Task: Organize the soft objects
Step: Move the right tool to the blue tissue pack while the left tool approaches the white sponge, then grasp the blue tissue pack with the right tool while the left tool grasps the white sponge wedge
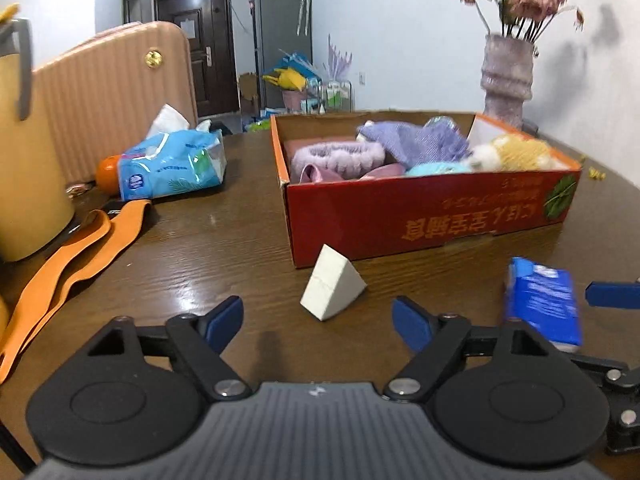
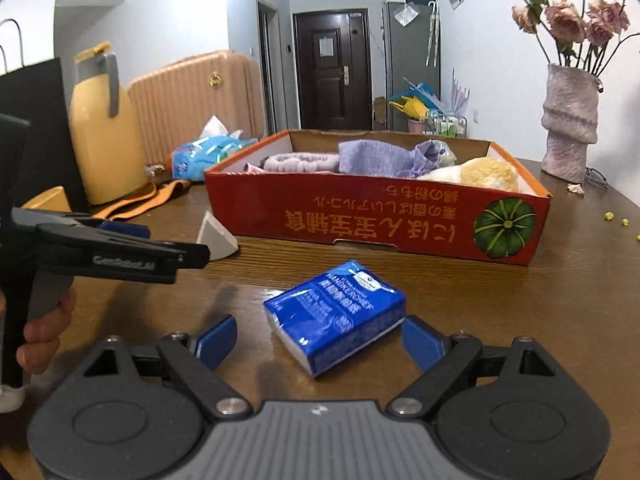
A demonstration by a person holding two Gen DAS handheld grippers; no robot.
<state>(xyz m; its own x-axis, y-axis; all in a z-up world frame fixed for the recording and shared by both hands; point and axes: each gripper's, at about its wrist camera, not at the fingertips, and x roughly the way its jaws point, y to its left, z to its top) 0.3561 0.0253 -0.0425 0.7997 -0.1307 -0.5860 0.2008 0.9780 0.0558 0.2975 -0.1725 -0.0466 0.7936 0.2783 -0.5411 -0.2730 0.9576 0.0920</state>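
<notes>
Blue tissue pack (image 2: 335, 315): "HANDKERCHIEF" | red box (image 2: 376, 216): Japanese lettering, pumpkin picture

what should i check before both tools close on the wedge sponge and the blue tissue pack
1. Left tool open: ok, nothing between its fingers.
2. White wedge sponge lined up with left tool: ok, centred just ahead of the fingers.
3. Right tool open: ok.
4. Blue tissue pack between right fingers: ok, though it lies skewed and the pads do not press it.
5. Room in the red box: cannot tell, soft things already fill much of it.
6. Tools clear of each other: ok, apart.
</notes>
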